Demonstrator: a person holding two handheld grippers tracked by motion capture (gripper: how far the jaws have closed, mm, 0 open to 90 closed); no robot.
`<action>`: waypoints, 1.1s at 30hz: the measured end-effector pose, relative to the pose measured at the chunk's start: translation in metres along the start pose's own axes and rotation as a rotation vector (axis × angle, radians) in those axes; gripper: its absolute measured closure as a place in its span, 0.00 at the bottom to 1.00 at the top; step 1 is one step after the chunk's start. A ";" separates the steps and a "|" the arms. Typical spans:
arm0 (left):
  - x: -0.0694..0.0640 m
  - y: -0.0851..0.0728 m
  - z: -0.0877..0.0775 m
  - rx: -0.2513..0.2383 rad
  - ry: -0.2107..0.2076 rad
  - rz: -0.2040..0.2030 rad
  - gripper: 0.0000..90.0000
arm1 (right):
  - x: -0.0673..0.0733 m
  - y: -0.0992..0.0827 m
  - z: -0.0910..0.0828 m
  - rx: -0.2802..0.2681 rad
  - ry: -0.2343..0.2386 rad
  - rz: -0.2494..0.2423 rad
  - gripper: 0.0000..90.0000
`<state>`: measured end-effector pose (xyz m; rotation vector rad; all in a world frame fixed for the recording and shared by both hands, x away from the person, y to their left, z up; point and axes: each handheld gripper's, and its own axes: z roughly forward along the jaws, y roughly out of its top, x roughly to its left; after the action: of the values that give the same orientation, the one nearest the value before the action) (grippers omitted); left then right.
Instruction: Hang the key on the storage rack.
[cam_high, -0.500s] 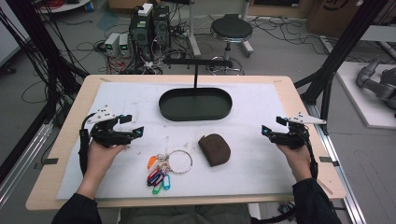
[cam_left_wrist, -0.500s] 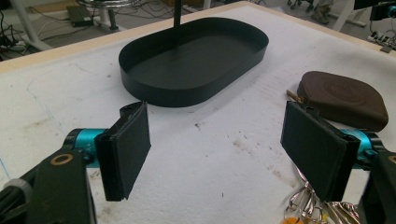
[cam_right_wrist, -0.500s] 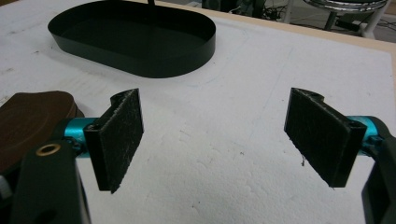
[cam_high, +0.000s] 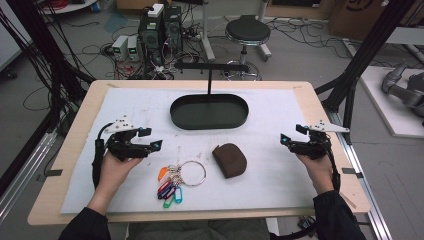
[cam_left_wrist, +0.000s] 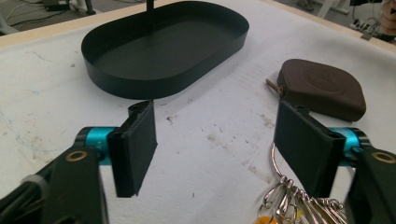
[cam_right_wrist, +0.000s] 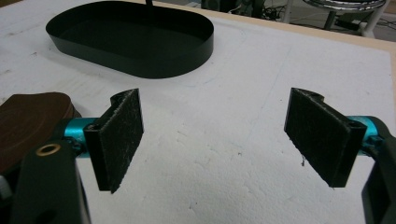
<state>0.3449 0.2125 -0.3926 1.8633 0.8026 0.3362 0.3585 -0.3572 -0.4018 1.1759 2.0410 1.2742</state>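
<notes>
Your left gripper (cam_high: 150, 142) is the one nearer the work: the bunch of keys on a large steel ring with coloured plastic tags (cam_high: 176, 181) lies on the white foam mat (cam_high: 280, 190) just toward you and to the inside of its tips. In the left gripper view the ring (cam_left_wrist: 280, 184) sits low, right under the right-hand black pad (cam_left_wrist: 306, 147), while the other pad (cam_left_wrist: 135, 149) stands well apart from it. So the jaws are wide open with nothing between them, and the ring lies off to one side of the gap rather than centred in it.

The bunch runs its long way from the ring at the far end to the tags fanned toward the near table edge. I judge you need a short swing inward and down to bring a pad to each side of the ring.

The brown rounded leather pouch (cam_high: 230, 160) lies just beside the ring on the inner side, so keep your inner jaw off it. The black oval metal tray with its upright T-shaped stand (cam_high: 209, 112) is well apart, farther back, with bare mat between.

Your right gripper (cam_high: 290, 142) hovers near the right edge, well away from the keys, its jaws fully spread and empty, its nearer pad (cam_right_wrist: 116, 140) close to the pouch (cam_right_wrist: 32, 121).
</notes>
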 end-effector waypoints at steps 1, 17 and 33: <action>-0.002 0.000 0.001 0.001 0.001 -0.004 0.35 | 0.000 0.000 0.000 0.000 0.000 0.000 0.22; -0.032 0.000 0.042 0.147 -0.121 0.043 0.57 | 0.000 0.000 0.002 0.004 -0.001 0.000 0.22; -0.051 -0.005 0.084 0.343 -0.120 0.090 0.78 | 0.000 -0.001 -0.001 0.001 -0.002 -0.001 0.22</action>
<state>0.3529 0.1208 -0.4263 2.2224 0.7290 0.1457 0.3578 -0.3575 -0.4020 1.1755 2.0405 1.2713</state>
